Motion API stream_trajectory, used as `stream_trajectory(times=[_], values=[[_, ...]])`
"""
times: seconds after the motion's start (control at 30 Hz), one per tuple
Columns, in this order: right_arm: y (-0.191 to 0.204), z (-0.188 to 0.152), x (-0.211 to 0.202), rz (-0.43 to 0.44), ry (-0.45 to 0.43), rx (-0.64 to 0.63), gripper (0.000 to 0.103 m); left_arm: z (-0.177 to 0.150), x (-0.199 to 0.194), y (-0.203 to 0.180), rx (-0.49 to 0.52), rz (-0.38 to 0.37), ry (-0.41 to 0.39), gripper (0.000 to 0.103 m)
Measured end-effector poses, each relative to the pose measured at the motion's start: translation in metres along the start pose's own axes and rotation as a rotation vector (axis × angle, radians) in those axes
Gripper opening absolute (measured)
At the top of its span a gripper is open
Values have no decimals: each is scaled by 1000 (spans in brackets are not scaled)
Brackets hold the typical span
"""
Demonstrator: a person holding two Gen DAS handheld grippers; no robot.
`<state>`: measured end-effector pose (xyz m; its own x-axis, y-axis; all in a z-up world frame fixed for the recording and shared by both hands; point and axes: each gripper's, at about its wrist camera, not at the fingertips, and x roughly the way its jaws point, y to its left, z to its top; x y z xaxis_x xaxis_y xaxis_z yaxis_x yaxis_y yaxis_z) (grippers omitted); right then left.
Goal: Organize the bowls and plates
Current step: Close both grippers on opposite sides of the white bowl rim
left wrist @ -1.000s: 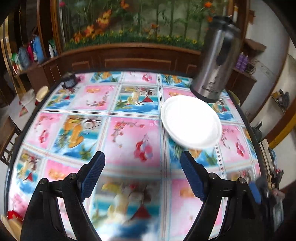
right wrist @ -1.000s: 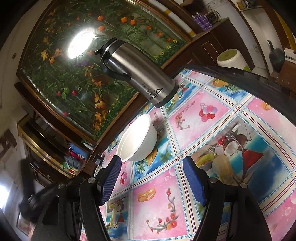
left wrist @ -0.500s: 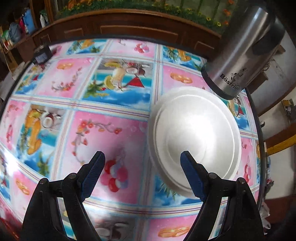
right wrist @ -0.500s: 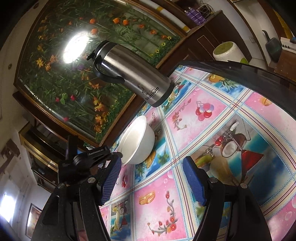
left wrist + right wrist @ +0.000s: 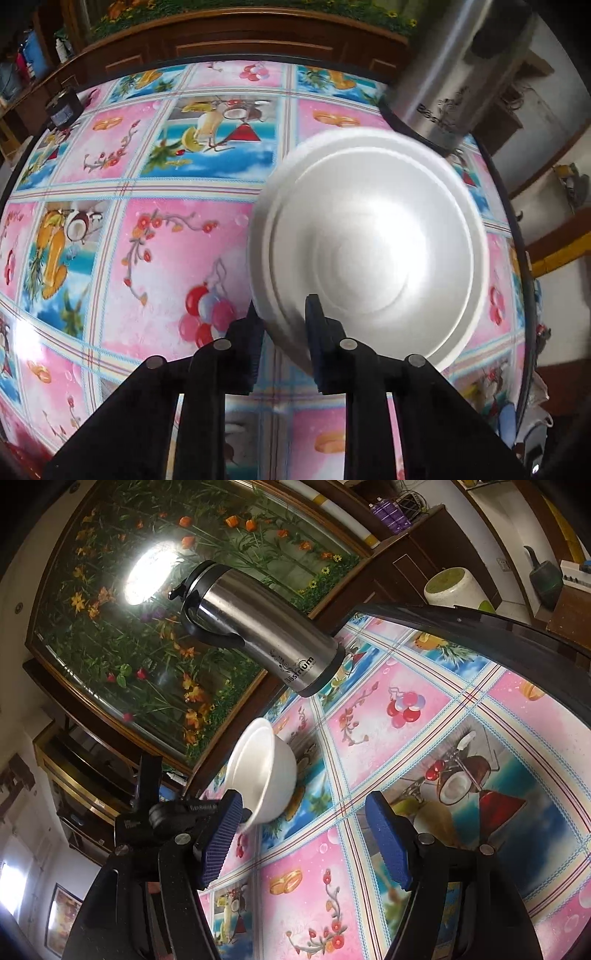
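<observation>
A white foam bowl (image 5: 369, 251) stands on the patterned table (image 5: 177, 251), just in front of a steel flask (image 5: 454, 74). My left gripper (image 5: 282, 321) is shut on the bowl's near rim, one finger inside and one outside. In the right wrist view the same bowl (image 5: 273, 775) looks tilted, with the left gripper clamped on its rim at its left. My right gripper (image 5: 303, 834) is open and empty, held above the table in front of the bowl.
The steel flask (image 5: 266, 635) stands behind the bowl near the table's far edge. A small dark object (image 5: 64, 109) sits at the far left of the table. A wooden cabinet (image 5: 236, 40) runs behind the table. A white stool (image 5: 452, 587) stands beyond the table.
My left gripper moved forward to the bowl and closed on its near rim; the bowl now looks tipped. My right gripper stayed open and shifted only slightly.
</observation>
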<state>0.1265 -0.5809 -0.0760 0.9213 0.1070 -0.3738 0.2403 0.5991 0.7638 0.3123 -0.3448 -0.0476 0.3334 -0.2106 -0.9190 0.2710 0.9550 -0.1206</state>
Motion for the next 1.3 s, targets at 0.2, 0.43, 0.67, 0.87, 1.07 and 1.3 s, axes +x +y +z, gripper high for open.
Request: stream_trajectory(times=[0.2,0.43,0.67,0.87,1.07,1.3], values=[[-5,3,8,58,46,40,72,-26,-11,-10,71,-11,23,18],[-5,1,17,59,91,44,73,-65,-23,-16,122,-40,48,18],[-1,-4,23,39,132,20,73,-91,-35,-13,128,-59,49,18],[7,-9,28,32,176,-23,69,-102,-42,-7,132,-41,33,18],[18,-22,36,1,237,-103,37,-112,-42,5,127,-32,30,18],[25,-39,36,-52,248,-159,10,-129,-55,18,150,-27,-19,18]])
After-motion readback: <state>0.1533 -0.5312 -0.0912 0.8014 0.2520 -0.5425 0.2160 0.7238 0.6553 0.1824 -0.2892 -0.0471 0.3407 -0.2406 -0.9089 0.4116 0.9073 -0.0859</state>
